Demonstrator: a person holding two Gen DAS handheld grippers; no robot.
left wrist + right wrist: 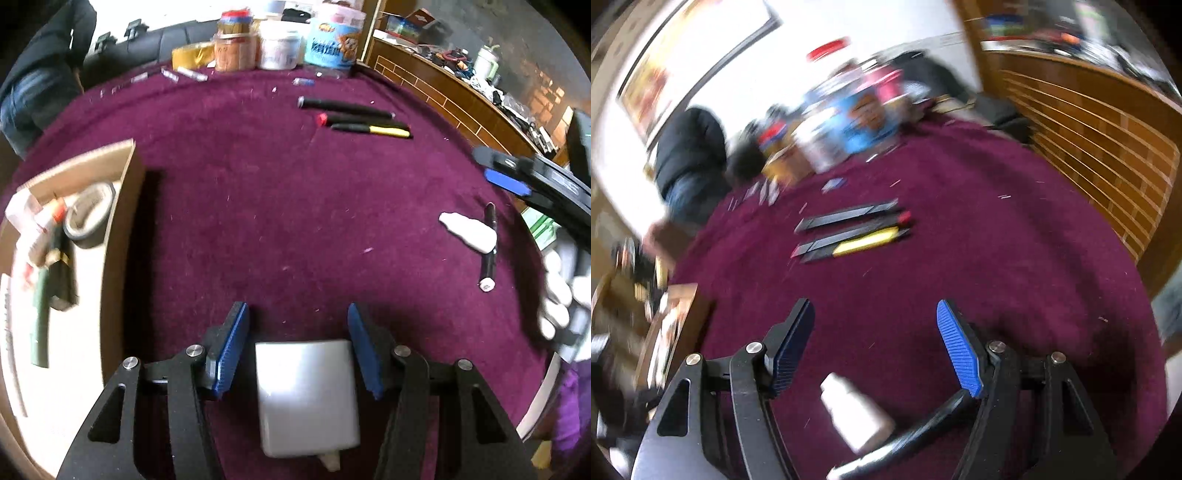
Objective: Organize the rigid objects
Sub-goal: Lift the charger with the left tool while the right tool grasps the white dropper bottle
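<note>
My left gripper (pixel 295 317) is shut on a white square adapter (pixel 306 395), held low between its blue pads above the maroon tablecloth (pixel 277 206). My right gripper (pixel 875 332) stands open just above a small white bottle (pixel 853 417) and a black pen (pixel 923 424) that lie together on the cloth; neither is between its pads. The left wrist view shows the same bottle (pixel 469 232) and pen (pixel 489 247) at the right, with the right gripper (pixel 517 177) and a white-gloved hand (pixel 561 295) over them.
A cardboard box (pixel 122 229) at the left holds a tape roll (pixel 90 218) and other items. Three dark markers (pixel 354 118) lie side by side farther back. Jars and tubs (pixel 277 40) line the far edge. A person in dark clothes (pixel 40 70) stands beyond.
</note>
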